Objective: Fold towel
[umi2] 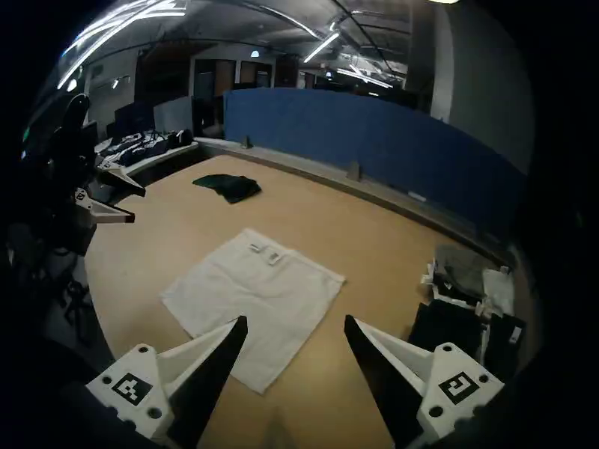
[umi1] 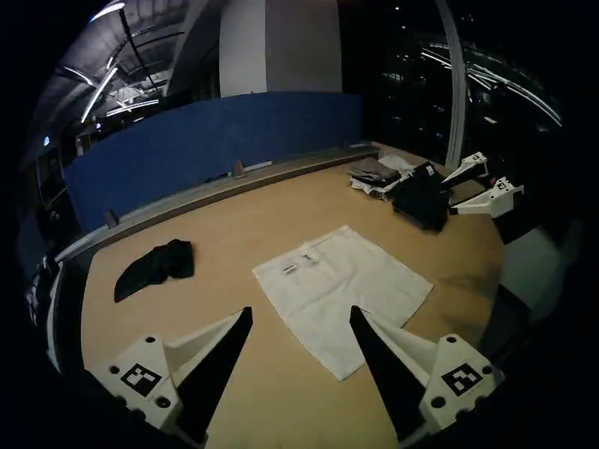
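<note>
Left gripper view first. Left gripper (umi1: 299,310) hangs above the worktop (umi1: 224,224), fingers wide apart, holding nothing. White towel (umi1: 344,288) lies flat and fully spread just ahead and a touch right of centre. It sits diamond-wise, w/ one corner pointing back between the fingers. Small labels sit by its far-left edge. Right gripper (umi1: 447,197) is off at the far right, fingers apart too, near the clothes pile (umi1: 404,187) and well apart from the towel. Dark cloth (umi1: 157,269) lies to the left, and the blue divider (umi1: 217,142) runs along the back.

Right gripper view now. Right gripper (umi2: 295,320) has its fingers apart, empty. The towel (umi2: 254,292) is dead ahead, leaning slightly left, w/ its near corner under the left fingertip. Left gripper (umi2: 139,206) shows far left, open-fingered and clear of the fabric. The dark cloth (umi2: 228,185) is beyond, and the clothes pile (umi2: 464,299) is to the right.

Key relation: the towel looks close to square, so I can't call a long axis. Each gripper faces its own near corner, approx equally close. Judgement: no fold started. Next move probably means both dropping onto a shared edge, one corner each.
</note>
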A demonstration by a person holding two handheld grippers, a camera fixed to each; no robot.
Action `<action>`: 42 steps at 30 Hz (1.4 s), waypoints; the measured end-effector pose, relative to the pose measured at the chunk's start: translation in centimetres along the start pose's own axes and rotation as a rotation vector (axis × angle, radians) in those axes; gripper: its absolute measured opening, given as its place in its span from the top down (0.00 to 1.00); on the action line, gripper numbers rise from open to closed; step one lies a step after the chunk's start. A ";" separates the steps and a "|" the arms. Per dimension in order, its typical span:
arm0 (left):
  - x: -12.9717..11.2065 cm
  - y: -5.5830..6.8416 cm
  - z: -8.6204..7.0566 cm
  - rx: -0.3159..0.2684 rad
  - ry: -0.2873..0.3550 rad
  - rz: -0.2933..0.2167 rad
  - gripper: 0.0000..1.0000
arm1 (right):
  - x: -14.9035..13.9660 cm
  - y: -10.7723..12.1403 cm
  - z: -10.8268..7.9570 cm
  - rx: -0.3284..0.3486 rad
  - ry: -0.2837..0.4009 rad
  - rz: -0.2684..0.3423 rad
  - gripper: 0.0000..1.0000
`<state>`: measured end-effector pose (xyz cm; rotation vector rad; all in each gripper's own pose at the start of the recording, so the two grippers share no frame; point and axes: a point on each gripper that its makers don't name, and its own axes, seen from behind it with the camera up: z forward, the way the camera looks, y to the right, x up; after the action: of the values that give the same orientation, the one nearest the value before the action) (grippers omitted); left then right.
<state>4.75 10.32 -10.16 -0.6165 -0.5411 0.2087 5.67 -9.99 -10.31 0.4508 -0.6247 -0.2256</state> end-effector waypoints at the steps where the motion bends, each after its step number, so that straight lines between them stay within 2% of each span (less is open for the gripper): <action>1: -0.5 0.1 0.3 -0.001 -0.006 0.002 0.03 | -0.4 -0.1 0.3 0.001 -0.005 0.000 0.00; 8: -3.7 1.1 2.0 -0.020 -0.049 0.013 0.03 | -2.8 -1.2 2.1 0.016 -0.036 0.004 0.00; 15: -6.7 2.4 3.5 -0.040 -0.091 0.001 0.03 | -5.6 -2.7 3.6 0.051 -0.076 -0.010 0.00; 23: -9.6 3.6 4.8 -0.063 -0.139 -0.002 0.04 | -9.1 -4.2 5.2 0.081 -0.122 0.009 0.00; 32: -12.4 4.8 6.0 -0.082 -0.189 0.014 0.04 | -11.6 -4.9 6.8 0.097 -0.149 0.033 0.00; 42: -13.8 5.7 6.7 -0.101 -0.221 0.012 0.06 | -13.9 -5.5 7.5 0.106 -0.181 0.037 0.01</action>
<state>-10.66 13.48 -14.80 -0.6994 -0.7647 0.2643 -10.26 -12.70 -14.68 0.5245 -0.8242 -0.1996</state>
